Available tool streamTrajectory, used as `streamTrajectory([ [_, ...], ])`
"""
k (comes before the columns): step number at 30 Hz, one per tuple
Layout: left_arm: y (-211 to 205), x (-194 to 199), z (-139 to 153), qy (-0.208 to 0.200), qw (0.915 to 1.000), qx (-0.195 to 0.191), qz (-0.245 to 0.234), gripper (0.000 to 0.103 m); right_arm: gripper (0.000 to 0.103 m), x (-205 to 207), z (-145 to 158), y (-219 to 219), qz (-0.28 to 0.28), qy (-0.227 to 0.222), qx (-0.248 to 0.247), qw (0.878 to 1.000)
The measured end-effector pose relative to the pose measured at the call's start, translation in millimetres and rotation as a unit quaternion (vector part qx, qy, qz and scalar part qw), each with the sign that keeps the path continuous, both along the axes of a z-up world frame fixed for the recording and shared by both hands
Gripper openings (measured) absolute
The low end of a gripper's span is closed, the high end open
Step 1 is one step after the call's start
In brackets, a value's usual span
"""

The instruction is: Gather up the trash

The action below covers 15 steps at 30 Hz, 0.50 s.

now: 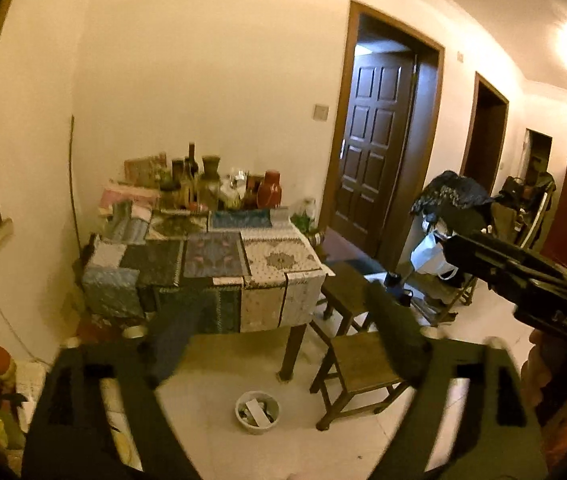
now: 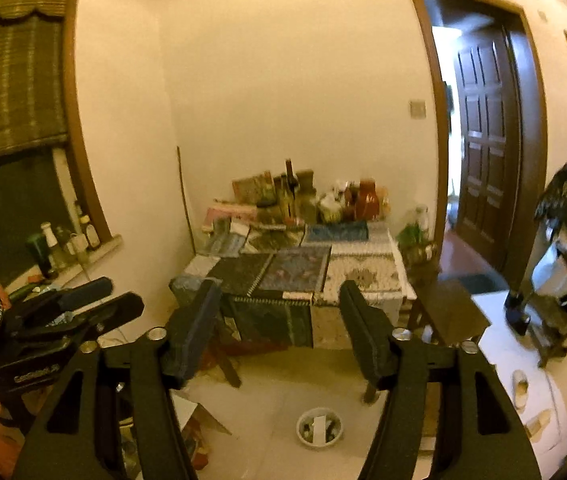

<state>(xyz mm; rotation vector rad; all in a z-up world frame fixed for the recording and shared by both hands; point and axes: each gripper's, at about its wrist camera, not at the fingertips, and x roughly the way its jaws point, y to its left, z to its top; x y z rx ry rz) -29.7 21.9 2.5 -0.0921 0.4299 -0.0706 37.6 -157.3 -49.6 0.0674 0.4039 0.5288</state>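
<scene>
From the left wrist view, the left tool (image 1: pixel 283 344) stands with its jaws spread wide and nothing between them. Past it, on the pale floor, sits a small round bin (image 1: pixel 257 412) with paper and scraps inside, just in front of the worktop (image 1: pixel 243 264), which is draped in patchwork cloths and crowded at its back with bottles and jars. A wooden stool (image 1: pixel 359 368) stands to the right of the bin. The right tool (image 1: pixel 523 276) crosses the right edge of this view.

From the right wrist view, the right tool (image 2: pixel 279 328) is likewise spread apart and empty. The bin (image 2: pixel 319 428) lies on the floor low between its fingers, near the worktop (image 2: pixel 303 276). The left tool (image 2: pixel 95 304) shows at the left, jaws parted, empty.
</scene>
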Motion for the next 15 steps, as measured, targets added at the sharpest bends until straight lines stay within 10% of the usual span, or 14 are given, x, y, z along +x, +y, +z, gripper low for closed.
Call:
streamTrajectory([
  [2, -2.7, -18.8, 5.6, -0.017, 0.9998, 0.013, 0.007, 0.097, 0.1, -15.6, 3.4, -3.0, -0.015, -0.019, 0.006, 1.0],
  [15, -4.8, -65.1, 14.7, -0.038, 0.9991, 0.021, 0.006, 0.098, 0.103, -57.0, 5.9, -6.8, -0.025, -0.025, -0.009, 0.999],
])
